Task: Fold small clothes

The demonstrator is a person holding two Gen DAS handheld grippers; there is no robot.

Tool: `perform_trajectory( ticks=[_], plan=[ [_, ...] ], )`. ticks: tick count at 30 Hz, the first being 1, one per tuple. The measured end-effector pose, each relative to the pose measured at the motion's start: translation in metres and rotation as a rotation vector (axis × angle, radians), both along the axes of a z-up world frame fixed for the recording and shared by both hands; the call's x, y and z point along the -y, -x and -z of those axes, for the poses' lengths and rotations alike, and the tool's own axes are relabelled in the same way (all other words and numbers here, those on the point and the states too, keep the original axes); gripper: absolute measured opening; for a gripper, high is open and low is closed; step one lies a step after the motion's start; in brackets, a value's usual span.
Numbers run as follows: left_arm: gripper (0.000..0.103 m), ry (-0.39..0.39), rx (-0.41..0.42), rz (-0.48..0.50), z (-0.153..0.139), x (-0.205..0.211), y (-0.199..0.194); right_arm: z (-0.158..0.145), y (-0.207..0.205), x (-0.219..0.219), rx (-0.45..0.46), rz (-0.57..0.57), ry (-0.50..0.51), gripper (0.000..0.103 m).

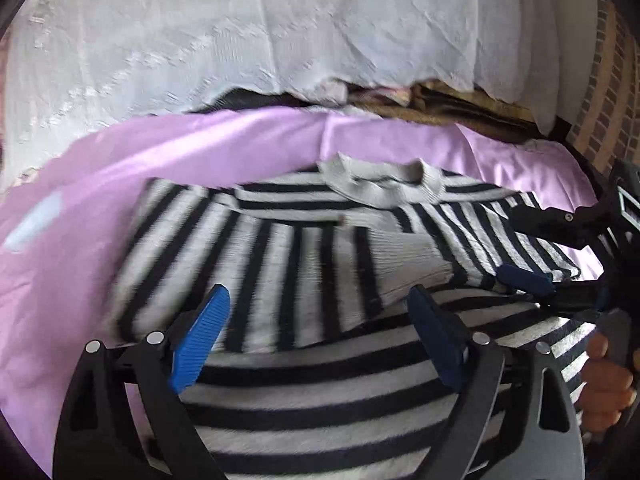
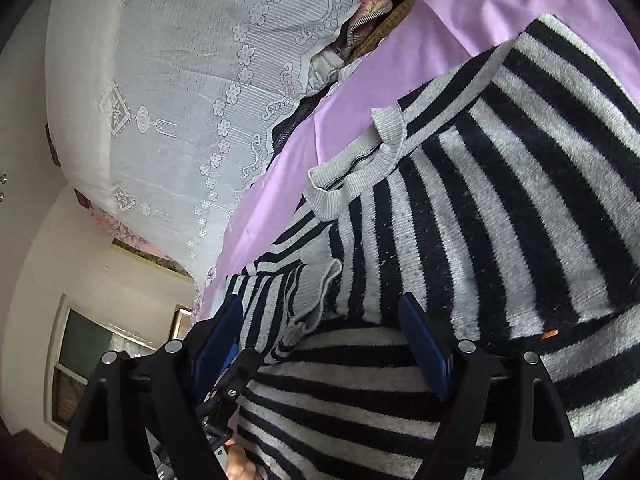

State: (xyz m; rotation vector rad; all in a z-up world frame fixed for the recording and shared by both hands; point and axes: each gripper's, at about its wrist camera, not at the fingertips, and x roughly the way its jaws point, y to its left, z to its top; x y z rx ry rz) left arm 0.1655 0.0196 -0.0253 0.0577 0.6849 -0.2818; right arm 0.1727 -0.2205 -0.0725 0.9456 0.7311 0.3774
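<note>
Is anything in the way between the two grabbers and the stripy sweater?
No. The striped sweater lies spread on the purple sheet, and both the left gripper and the right gripper hang open right over it, with nothing visible between.

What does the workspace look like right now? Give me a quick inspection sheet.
Surface: lilac sheet, lightly creased.
Job's things: striped sweater lying partly folded, sleeves folded across the body, grey collar at far edge.
Clutter: bundled fabrics behind the sheet.
Grippers: left gripper open over the sweater; right gripper open, sweater between its fingers.
Cables: nothing seen.
Surroundings: white lace cover, brick wall, window.
</note>
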Motion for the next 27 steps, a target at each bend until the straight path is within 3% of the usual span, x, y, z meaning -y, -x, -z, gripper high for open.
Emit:
perform_trajectory(
  ticks=[4, 6, 9, 10, 13, 16, 18, 19, 20, 27],
  plan=[
    [0.088, -0.049, 0.048, -0.15, -0.008, -0.036, 0.0, -0.004, -0.002, -0.007, -0.012, -0.008, -0.007, 0.08],
    [0.088, -0.066, 0.048, -0.225, -0.007, -0.053, -0.004, -0.008, -0.007, -0.018, -0.02, -0.025, 0.021, 0.074],
    [0.088, -0.042, -0.013, -0.309, 0.003, -0.081, -0.014, -0.006, -0.018, -0.033, -0.063, -0.033, 0.065, 0.065],
    [0.088, 0.006, -0.053, -0.322, 0.007, -0.092, -0.02, -0.005, -0.022, -0.036, -0.083, -0.029, 0.081, 0.063],
    [0.088, 0.086, -0.116, -0.325, 0.018, -0.105, -0.026, 0.003, -0.035, -0.048, -0.105, -0.03, 0.077, 0.058],
    [0.088, 0.073, -0.154, -0.329, 0.028, -0.103, -0.033, 0.006, -0.043, -0.06, -0.107, -0.031, 0.095, 0.054],
    [0.088, 0.061, -0.153, -0.322, 0.029, -0.1, -0.033, 0.007, -0.048, -0.071, -0.104, -0.069, 0.115, 0.039],
    [0.088, 0.057, -0.143, -0.32, 0.028, -0.098, -0.032, 0.011, -0.051, -0.076, -0.11, -0.092, 0.119, 0.02],
    [0.088, 0.053, -0.136, -0.319, 0.027, -0.098, -0.032, 0.012, -0.053, -0.079, -0.112, -0.101, 0.126, 0.012],
    [0.092, 0.058, -0.08, -0.316, 0.02, -0.096, -0.026, -0.034, -0.048, -0.067, 0.057, -0.047, 0.304, 0.011]
  ],
)
